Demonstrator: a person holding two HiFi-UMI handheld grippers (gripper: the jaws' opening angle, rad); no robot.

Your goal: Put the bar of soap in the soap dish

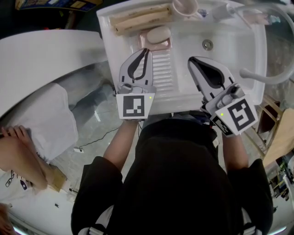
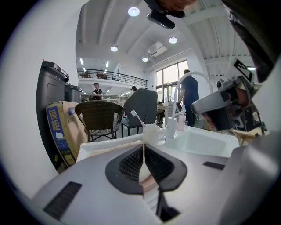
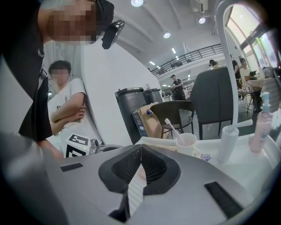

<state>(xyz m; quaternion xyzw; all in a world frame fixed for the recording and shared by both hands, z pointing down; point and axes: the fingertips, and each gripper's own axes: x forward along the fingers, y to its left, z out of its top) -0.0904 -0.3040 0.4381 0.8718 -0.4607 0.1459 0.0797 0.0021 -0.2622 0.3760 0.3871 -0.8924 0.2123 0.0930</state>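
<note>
The bar of soap point(image 1: 158, 34) lies in the soap dish point(image 1: 168, 46); nearer, the left gripper point(image 1: 146, 50) and the right gripper point(image 1: 191, 60) are both closed and empty.

- Big open indoor hall, office or canteen sort; not a home.
- High white ceiling with round spotlights point(image 2: 134, 11) and a ceiling air unit point(image 2: 156, 47).
- Far side: upper balcony with railing point(image 2: 112, 77); tall windows point(image 2: 169, 79) to its right.
- Loose seating: wicker chair point(image 2: 100, 118), grey chair point(image 2: 141, 107); people point(image 2: 95, 90) far off.
- Left, by the wall: black bins point(image 2: 50, 83), cardboard box point(image 2: 59, 127).
- Near: white washbasin point(image 1: 229, 59) with tap point(image 3: 225, 52), cup point(image 3: 186, 143) holding a toothbrush point(image 3: 171, 126), bar of soap point(image 1: 159, 34) in a soap dish point(image 1: 166, 45). Bathroom things, standing in the hall.
</note>
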